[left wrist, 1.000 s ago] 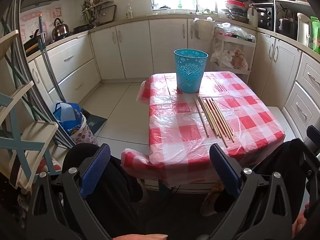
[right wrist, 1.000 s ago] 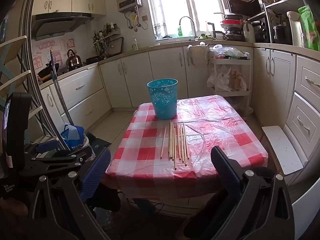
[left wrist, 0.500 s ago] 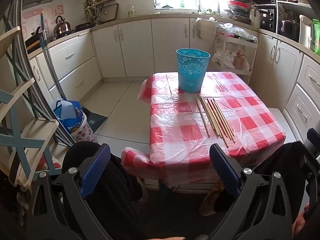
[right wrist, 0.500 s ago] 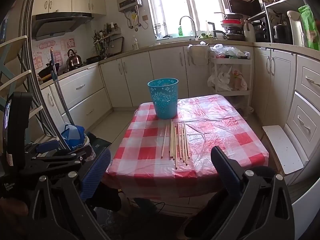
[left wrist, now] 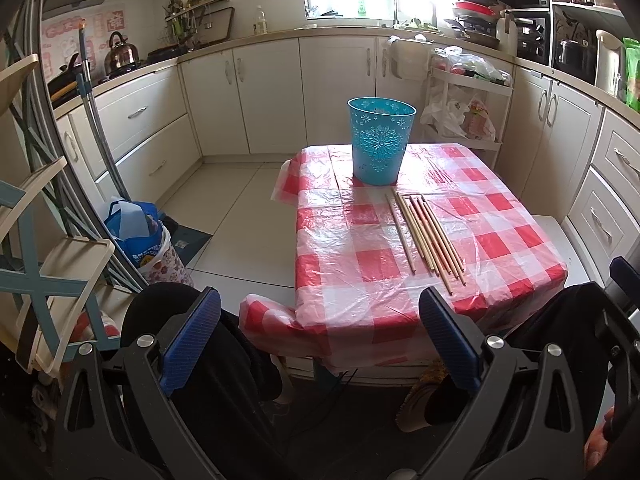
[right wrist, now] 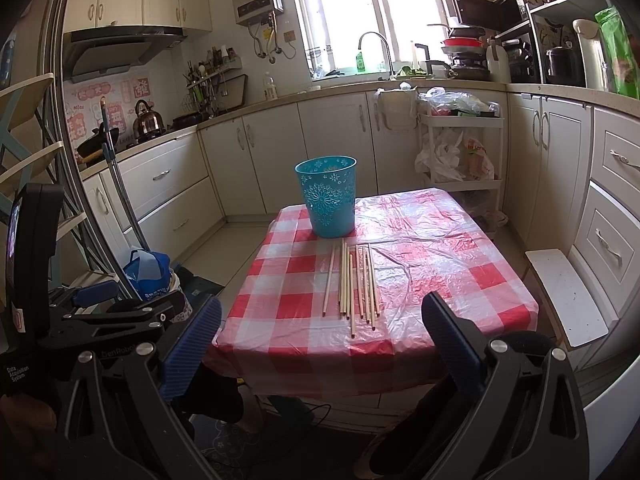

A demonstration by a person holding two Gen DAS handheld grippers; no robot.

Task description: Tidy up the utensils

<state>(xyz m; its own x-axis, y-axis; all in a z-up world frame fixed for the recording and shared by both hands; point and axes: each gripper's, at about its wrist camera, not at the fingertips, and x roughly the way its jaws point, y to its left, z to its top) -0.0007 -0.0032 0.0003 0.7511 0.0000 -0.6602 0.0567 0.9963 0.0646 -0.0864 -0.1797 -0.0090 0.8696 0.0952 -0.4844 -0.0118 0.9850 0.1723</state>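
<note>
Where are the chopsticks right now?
The chopsticks lie side by side on the checked tablecloth, mid-table in both wrist views, just in front of the blue basket and ahead of both open grippers.

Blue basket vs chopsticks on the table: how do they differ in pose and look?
The blue basket stands upright; the chopsticks lie flat in a loose row. The basket is teal patterned plastic, the chopsticks plain tan sticks. The basket sits farther back, the chopsticks nearer the grippers. Both rest on the checked tablecloth, untouched.

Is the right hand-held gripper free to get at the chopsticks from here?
Probably yes. The right hand-held gripper is open and empty, short of the table edge, with nothing between it and the chopsticks lying flat.
</note>
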